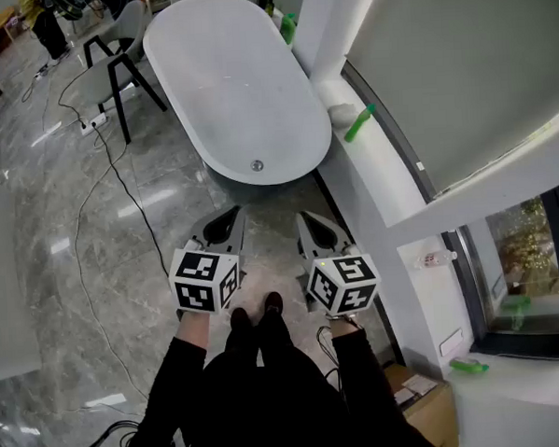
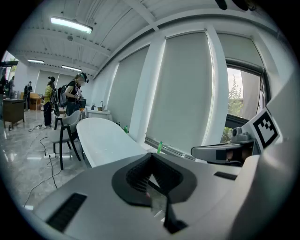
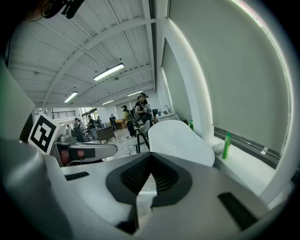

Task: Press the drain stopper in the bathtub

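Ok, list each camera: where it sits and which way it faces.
Head view: on the person's head, facing steeply down at the bathtub and drain stopper; sleeves, shoes, left tongs and right tongs show.
Left gripper view: on the left tongs, facing along their shut jaws toward the bathtub; right tongs at right.
Right gripper view: on the right tongs, facing along shut jaws toward the bathtub; left tongs at left.
All three share the bathtub and green bottle.

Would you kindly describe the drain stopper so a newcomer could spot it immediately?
Find the white oval bathtub on the grey floor beside the window ledge. Near its end closest to the person lies the drain stopper: a small round metallic disc, the only dark spot in the white basin.
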`<state>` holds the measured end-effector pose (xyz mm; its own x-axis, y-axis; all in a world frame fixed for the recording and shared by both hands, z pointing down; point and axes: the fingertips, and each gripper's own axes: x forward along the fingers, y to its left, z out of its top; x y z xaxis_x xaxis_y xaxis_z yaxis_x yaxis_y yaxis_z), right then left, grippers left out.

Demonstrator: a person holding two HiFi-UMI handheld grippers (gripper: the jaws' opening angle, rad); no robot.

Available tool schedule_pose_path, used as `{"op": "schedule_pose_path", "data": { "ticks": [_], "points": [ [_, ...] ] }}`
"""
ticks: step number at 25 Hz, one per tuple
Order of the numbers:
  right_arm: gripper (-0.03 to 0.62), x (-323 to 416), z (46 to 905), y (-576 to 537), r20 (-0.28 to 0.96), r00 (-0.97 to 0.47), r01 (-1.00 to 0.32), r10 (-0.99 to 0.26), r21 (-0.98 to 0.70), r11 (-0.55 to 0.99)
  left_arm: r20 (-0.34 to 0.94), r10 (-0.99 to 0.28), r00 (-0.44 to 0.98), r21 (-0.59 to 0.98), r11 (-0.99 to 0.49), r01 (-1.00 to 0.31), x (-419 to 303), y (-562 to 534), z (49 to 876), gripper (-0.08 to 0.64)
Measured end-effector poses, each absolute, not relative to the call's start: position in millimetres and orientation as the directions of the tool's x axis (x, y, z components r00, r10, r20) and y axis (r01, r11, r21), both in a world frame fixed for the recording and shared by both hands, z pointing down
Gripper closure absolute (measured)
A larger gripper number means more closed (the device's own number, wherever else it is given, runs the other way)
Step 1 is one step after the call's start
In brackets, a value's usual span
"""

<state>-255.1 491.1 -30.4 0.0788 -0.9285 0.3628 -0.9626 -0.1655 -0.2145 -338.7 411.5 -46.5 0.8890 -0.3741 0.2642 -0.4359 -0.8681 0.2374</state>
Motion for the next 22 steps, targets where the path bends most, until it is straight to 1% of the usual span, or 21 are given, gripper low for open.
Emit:
{"op": "schedule_pose_path", "data": {
  "ticks": [13,17,22],
  "points": [
    [0.592,-237,-25,483,0.371,0.053,-0.962,-0.927,-0.229,-0.147,0.281,-0.396,0.874,0.24,-0.853,-0.464,-326,400,-41,0.555],
    [0.592,-224,-22,481,0.368,0.026,-0.959,-0.929,-0.252,-0.127,0.291,-0.403,0.868,0.232,-0.85,-0.473,-314,396,-39,0.555],
    [0.592,-196,-19,473,0.38,0.031,-0.966,-0.924,-0.226,-0.125,0.312,-0.41,0.857,0.217,-0.847,-0.485,-290,390,-34,0.555]
  ]
}}
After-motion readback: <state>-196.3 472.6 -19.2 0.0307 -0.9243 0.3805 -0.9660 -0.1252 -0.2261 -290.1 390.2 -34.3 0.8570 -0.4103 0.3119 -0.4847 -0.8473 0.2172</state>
